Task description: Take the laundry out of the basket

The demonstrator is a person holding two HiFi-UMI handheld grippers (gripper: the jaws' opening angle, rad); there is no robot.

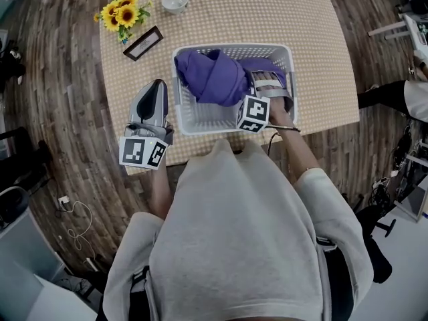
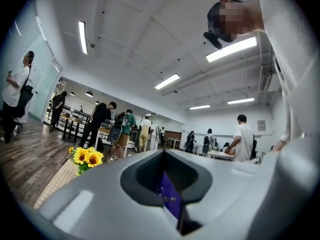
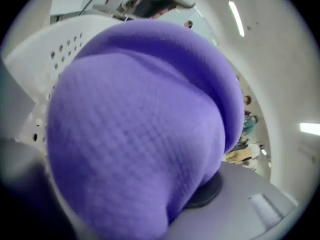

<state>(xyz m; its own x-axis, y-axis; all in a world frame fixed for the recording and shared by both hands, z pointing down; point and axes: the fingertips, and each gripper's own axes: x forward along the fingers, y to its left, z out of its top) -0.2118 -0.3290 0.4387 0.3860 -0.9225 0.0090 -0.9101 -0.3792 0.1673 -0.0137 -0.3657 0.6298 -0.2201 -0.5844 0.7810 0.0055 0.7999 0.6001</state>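
Note:
A white plastic laundry basket [image 1: 231, 48] stands on the table with a purple garment [image 1: 214, 75] bunched up inside it. My right gripper [image 1: 269, 80] reaches down into the basket's right half and is shut on the purple garment [image 3: 145, 124], which fills the right gripper view in front of the perforated basket wall [image 3: 55, 49]; one grey finger [image 3: 250, 204] shows under the cloth. My left gripper [image 1: 156, 87] hovers level just left of the basket, jaws together and holding nothing. In the left gripper view a sliver of purple [image 2: 170, 196] shows through the hollow between its jaws [image 2: 167, 184].
The table [image 1: 314, 39] has a checked cloth. At its far left are sunflowers [image 1: 124, 13], a small framed card [image 1: 143, 43] and a white bowl [image 1: 175, 2]. Another person's arm [image 1: 401, 95] is at the right edge. Several people stand across the room [image 2: 100, 124].

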